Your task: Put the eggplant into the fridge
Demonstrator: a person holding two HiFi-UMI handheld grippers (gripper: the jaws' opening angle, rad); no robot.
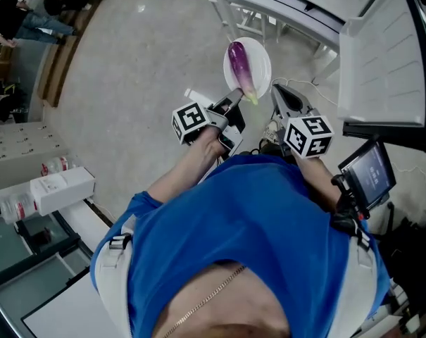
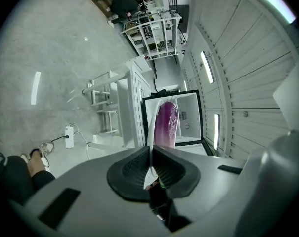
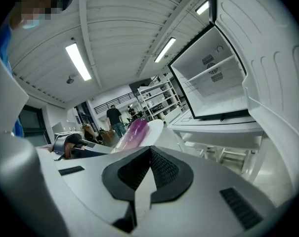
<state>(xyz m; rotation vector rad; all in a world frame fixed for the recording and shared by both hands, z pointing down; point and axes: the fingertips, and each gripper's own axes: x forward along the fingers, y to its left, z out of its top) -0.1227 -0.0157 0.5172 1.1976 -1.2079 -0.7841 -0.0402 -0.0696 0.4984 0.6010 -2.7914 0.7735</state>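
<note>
A purple eggplant (image 1: pixel 241 67) with a green stem lies on a white plate (image 1: pixel 258 58) held out in front of me above the floor. My left gripper (image 1: pixel 234 98) is shut on the plate's near rim. In the left gripper view the thin white rim runs between its pads (image 2: pixel 139 164), and the eggplant (image 2: pixel 166 125) rises beyond them. My right gripper (image 1: pixel 277 94) is shut just to the right of the plate, with nothing seen between its jaws. From the right gripper (image 3: pixel 149 157) the eggplant (image 3: pixel 132 132) and the plate (image 3: pixel 154 128) show to the left. The white fridge (image 3: pixel 213 78) stands open ahead.
The fridge door (image 1: pixel 381 55) hangs open at the right. A white frame table (image 1: pixel 269 13) stands under the fridge. A power strip (image 2: pixel 69 136) lies on the floor. A tablet (image 1: pixel 367 171) is at my right, and a white box (image 1: pixel 61 189) at my left. People stand far back.
</note>
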